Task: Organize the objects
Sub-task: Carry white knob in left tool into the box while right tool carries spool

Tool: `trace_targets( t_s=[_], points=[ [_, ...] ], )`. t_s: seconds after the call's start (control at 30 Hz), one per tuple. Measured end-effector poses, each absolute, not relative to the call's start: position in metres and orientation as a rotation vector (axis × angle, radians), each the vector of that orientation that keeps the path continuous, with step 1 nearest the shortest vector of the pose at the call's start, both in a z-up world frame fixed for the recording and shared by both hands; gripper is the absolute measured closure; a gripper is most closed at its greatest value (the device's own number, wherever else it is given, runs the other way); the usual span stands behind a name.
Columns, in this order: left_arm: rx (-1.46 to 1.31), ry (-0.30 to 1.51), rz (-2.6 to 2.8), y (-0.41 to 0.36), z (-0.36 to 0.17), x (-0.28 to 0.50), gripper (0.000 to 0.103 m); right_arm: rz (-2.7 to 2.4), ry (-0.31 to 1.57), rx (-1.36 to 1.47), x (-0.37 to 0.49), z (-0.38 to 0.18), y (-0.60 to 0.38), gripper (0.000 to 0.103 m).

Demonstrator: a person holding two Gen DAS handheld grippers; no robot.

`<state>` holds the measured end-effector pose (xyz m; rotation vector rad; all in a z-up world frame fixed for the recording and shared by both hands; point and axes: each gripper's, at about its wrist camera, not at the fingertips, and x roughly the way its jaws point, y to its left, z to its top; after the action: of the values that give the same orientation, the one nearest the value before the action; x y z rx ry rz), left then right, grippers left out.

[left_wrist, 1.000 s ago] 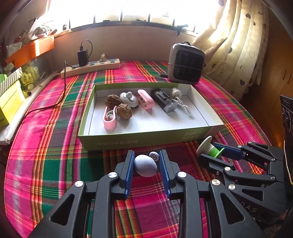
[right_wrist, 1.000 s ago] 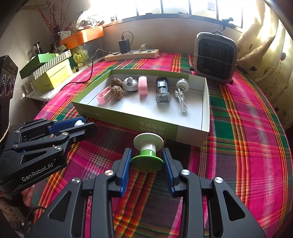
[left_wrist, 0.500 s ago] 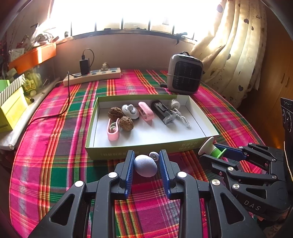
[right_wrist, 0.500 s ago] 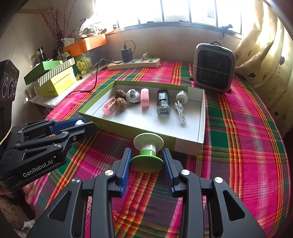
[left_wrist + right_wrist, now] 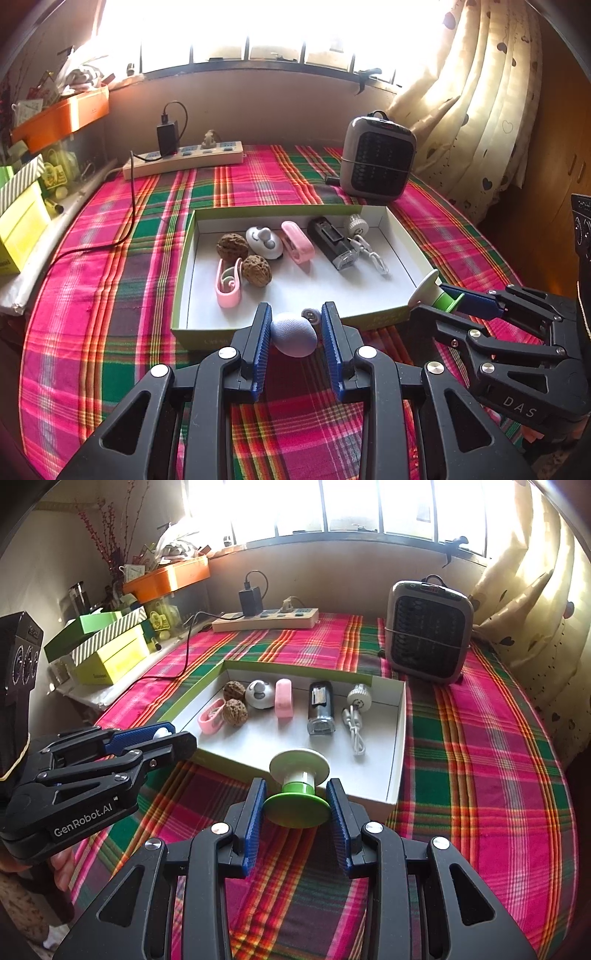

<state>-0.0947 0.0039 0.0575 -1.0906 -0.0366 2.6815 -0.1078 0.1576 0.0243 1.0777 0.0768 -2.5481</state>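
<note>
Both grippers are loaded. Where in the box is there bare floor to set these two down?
The box's near half is bare: the white floor from the front wall up to the row of items. The widest patch lies right of the white cable, beside the right wall. It is crowded along the back: walnuts, pink clips, black device.

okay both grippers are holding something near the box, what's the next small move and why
Probably carry the right hand-held gripper forward over the box's near wall and lower the green spool onto the bare floor in front of the cable. The spool is gripped and already at that wall.
</note>
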Motion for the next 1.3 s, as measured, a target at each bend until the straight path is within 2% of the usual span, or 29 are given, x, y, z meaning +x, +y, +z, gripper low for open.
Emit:
trace_targets(
  t_s=[1.3],
  points=[
    [-1.211, -0.011, 2.601, 0.016, 0.025, -0.166, 0.077, -2.506, 0.075, 1.262, -0.186, -0.009, 0.159, 0.068]
  ],
)
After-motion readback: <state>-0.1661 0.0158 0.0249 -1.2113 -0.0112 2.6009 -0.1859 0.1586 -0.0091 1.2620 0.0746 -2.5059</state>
